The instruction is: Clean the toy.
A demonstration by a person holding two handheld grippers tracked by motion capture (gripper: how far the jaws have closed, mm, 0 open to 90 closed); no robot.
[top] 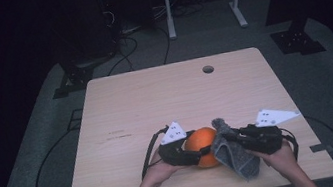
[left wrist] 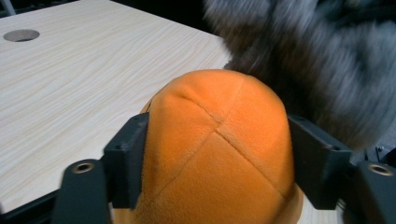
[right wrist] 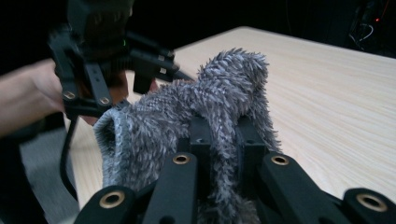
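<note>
A: Right, left tool (top: 199, 155) first. Clamped on what?

B: Closed partway around the orange plush ball (top: 204, 145), one jaw on each flank, as seen in the left gripper view (left wrist: 217, 154). Held wide enough to cradle the round body without crushing it. Sits low near the front edge of the worktop (top: 155, 100), probably resting on it or just above; cannot tell which.

A: And the right tool (top: 227, 137)?

B: Pinched nearly shut on the grey fuzzy cloth (top: 235, 156). Right gripper view shows a ridge of the pile squeezed between the two jaws (right wrist: 224, 140), the rest bunched above and hanging loose below.

A: Why so close together?

B: Looks like wiping or wrapping: ball kept steady by one side so the cloth can press against its surface from the other. Cloth touching the ball's right side in the high view, and looming blurred just behind it in the left gripper view (left wrist: 317, 60).

A: Why grip the cloth by a fold rather than an edge?

B: Likely gives a firm hold on soft, slippery pile, and leaves a broad flap free to drape over the ball.

A: Anything else nearby?

B: Round cable hole (top: 208, 69) far back on the worktop, well apart from the work.
</note>
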